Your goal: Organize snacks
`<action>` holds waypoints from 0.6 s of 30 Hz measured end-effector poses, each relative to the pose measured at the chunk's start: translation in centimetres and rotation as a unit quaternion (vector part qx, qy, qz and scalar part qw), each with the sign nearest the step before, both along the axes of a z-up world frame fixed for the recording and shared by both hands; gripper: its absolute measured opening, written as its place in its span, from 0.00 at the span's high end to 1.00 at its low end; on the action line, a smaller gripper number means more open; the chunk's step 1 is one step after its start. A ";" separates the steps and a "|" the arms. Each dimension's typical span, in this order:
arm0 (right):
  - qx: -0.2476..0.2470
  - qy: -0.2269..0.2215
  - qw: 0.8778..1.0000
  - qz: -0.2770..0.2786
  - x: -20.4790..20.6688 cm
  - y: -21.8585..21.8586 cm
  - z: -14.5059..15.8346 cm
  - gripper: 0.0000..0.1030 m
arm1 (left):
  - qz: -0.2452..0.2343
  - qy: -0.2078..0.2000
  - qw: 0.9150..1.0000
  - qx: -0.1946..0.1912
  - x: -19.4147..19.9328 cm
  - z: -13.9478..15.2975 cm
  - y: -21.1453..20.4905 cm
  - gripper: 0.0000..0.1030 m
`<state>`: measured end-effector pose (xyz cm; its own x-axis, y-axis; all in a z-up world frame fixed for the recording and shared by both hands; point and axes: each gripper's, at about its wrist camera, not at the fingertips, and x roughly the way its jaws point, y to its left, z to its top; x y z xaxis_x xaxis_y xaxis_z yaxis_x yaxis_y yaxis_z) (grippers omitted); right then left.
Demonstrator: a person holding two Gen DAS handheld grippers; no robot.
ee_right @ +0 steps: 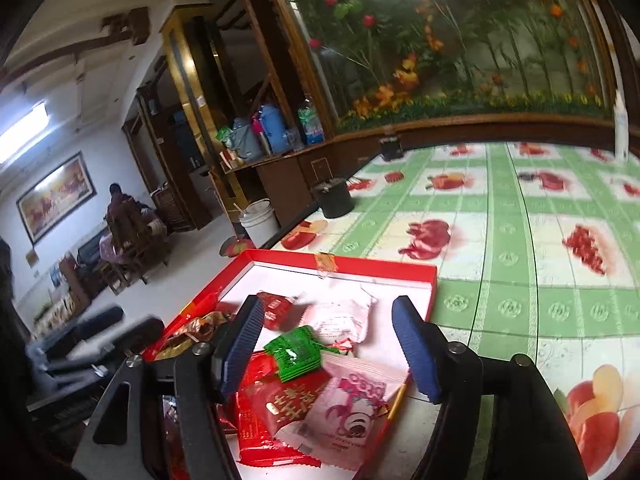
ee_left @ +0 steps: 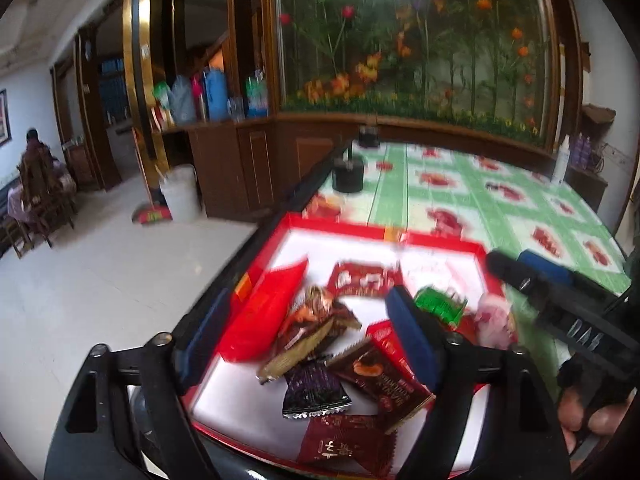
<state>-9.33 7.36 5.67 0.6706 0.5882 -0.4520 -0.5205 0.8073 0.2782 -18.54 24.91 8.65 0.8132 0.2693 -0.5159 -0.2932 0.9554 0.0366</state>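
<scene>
Red packet [ee_right: 280, 408] bears Chinese characters, unreadable here

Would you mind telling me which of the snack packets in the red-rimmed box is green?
The small green foil packet, lying between the right gripper fingers atop red and pink packets; no other is green.

Two wrist cameras looking down over one tray

Each is sitting close above the red tray [ee_left: 384, 230] [ee_right: 340, 260], tilting forward across the table [ee_left: 500, 200] [ee_right: 520, 240] toward the flower panel [ee_left: 420, 40] [ee_right: 460, 40]; both are sharing these.
</scene>
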 end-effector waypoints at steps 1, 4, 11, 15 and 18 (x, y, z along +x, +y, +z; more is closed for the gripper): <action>-0.006 -0.014 1.000 0.005 -0.5 0.2 0.2 0.30 | 0.000 -0.012 1.000 0.000 -0.5 0.5 -0.1 0.13; -0.011 -0.043 0.999 0.011 -1.8 0.3 0.7 0.22 | 0.011 -0.030 0.999 -0.018 -1.6 1.6 0.1 0.13; 0.009 -0.090 0.996 0.004 -4.9 -1.9 1.9 0.16 | 0.055 -0.017 0.997 -0.053 -2.8 2.0 1.3 0.13; 0.008 -0.079 0.997 0.015 -6.1 -2.8 1.7 0.16 | 0.083 -0.020 0.996 -0.017 -3.6 1.9 1.3 0.13; 0.009 -0.073 0.997 0.029 -6.7 -2.9 1.7 0.16 | 0.091 -0.006 0.996 -0.001 -3.6 1.6 1.2 0.13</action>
